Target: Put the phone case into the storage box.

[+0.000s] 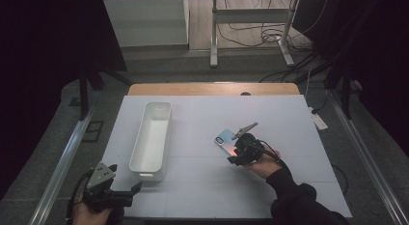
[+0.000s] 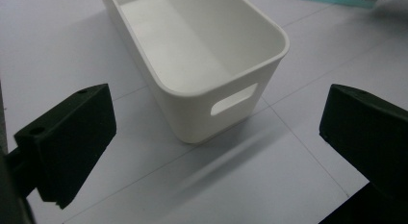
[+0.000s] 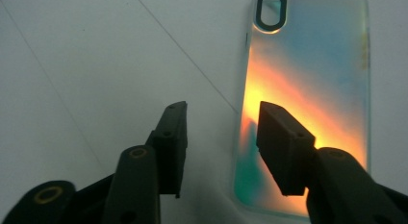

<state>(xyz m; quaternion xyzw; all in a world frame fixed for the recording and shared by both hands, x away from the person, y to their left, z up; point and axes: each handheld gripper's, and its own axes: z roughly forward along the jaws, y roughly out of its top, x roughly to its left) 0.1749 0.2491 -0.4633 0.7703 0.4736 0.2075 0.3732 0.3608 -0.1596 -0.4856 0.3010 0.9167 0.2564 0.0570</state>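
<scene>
An iridescent phone case (image 1: 225, 138) (image 3: 308, 89), blue, orange and green, lies flat on the white table mat right of centre. My right gripper (image 1: 235, 153) (image 3: 222, 113) hovers low over the case's near end with its jaws partly apart. One jaw is above the case and the other above bare mat, so the case's long edge lies between them, and no pad presses on it. My left gripper (image 1: 124, 179) (image 2: 215, 118) rests at the front left corner, jaws wide open with nothing between them. It faces the near end of a long white bin (image 1: 144, 173) (image 2: 192, 108).
The bin is empty, has a handle slot in its near end wall and runs lengthwise away from me on the left half of the mat (image 1: 270, 186). A wooden table edge (image 1: 212, 88) shows beyond the mat. Dark curtains, a metal stand and floor cables lie behind it.
</scene>
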